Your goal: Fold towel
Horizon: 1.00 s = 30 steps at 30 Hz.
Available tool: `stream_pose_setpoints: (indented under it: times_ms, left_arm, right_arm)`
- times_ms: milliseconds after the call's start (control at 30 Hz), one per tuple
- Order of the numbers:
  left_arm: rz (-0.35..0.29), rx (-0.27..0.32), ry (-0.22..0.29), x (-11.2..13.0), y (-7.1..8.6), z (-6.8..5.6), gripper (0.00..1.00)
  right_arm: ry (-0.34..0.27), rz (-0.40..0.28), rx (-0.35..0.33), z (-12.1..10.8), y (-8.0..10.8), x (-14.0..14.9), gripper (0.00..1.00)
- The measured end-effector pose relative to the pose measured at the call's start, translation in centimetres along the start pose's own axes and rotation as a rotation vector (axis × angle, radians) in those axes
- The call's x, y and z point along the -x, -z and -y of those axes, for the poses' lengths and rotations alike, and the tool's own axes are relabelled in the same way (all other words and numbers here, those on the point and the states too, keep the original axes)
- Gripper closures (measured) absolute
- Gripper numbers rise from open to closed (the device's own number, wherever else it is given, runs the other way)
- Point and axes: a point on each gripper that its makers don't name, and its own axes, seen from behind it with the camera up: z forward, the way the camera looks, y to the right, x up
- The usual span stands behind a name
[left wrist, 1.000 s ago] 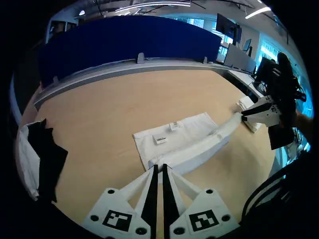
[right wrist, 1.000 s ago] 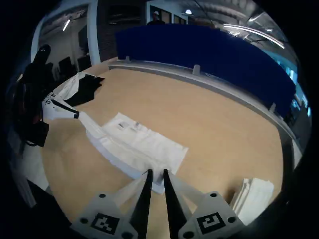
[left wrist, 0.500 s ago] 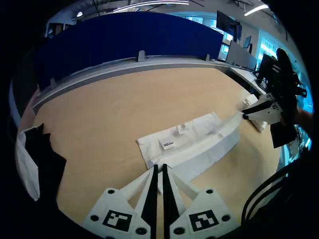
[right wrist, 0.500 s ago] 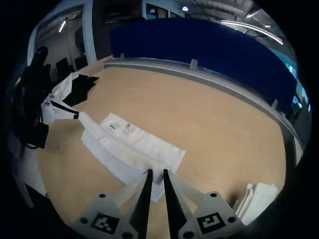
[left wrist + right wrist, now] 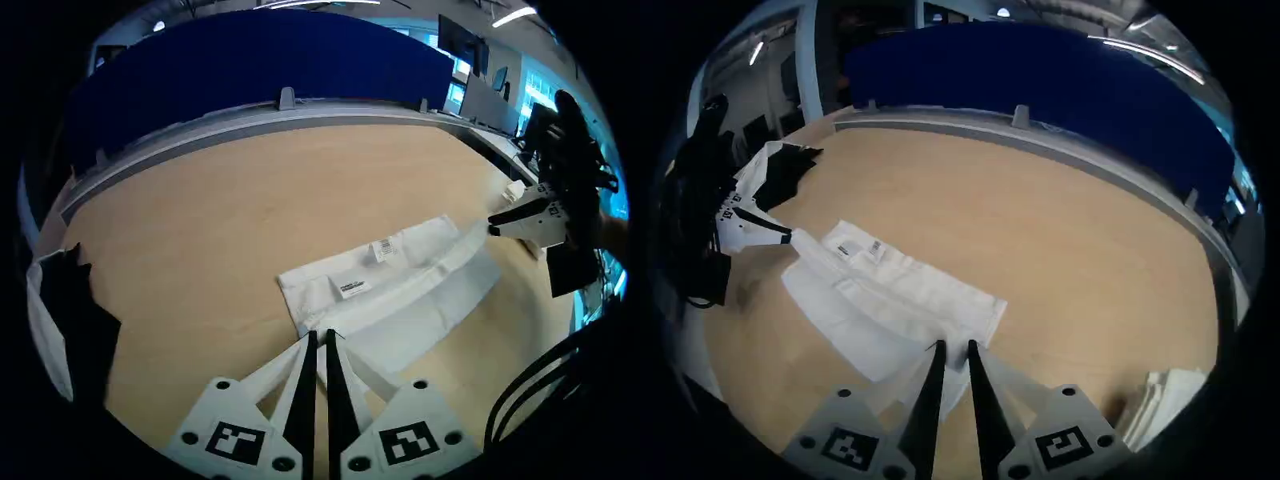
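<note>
As I look through the left gripper view, my left gripper (image 5: 318, 336) sits at the bottom centre, its fingers drawn almost together with a sliver of white cloth nipped between the tips. The towel (image 5: 392, 276) is white and long. One flat layer lies on the wooden table (image 5: 224, 200) and carries two small tags (image 5: 353, 286). A raised fold runs down its length, and a looser flap spreads out on the lower right side. It starts right at my fingertips, and its long axis climbs diagonally to the right middle of the frame. There the right gripper (image 5: 492, 229) has the far corner, fingers closed down on it. A dark garment (image 5: 76, 328) lies at the left edge, well apart from the towel.

In the right gripper view, the right gripper (image 5: 952, 346) is at the bottom centre, fingers nearly touching and clamped on the near end of the towel (image 5: 896, 292). From there the cloth stretches up and left across the table (image 5: 1056, 232). Its tagged end lies at the upper left and the ridge of the fold follows the same diagonal. The left gripper (image 5: 786, 235) pinches the far corner at the left middle. A stack of folded cloths (image 5: 1164, 392) lies at the lower right, apart from the towel.
</note>
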Motion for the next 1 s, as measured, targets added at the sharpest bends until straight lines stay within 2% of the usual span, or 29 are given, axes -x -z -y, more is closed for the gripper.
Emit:
stream_pose_setpoints:
  times_ms: [367,533,667,867,1000]
  left_arm:
    - [0.018,-0.049,-0.008,0.7,-2.8,1.4,0.87]
    - [0.013,-0.067,-0.023,0.5,-2.9,2.0,0.84]
    - [0.008,-0.067,-0.013,0.3,-2.7,2.2,0.71]
    - [0.001,-0.08,0.008,0.2,-2.3,2.7,0.38]
    - [0.001,-0.086,0.001,0.3,-2.3,2.9,0.27]
  right_arm:
    - [-0.036,0.017,0.057,-0.9,-1.8,0.8,0.67]
    - [-0.035,0.025,0.062,-1.0,-2.1,1.0,0.6]
    - [-0.04,0.022,0.072,-1.4,-2.1,0.8,0.41]
    - [-0.049,0.011,0.102,-2.3,-2.0,0.4,0.23]
    - [-0.055,-0.001,0.108,-2.6,-1.9,0.0,0.07]
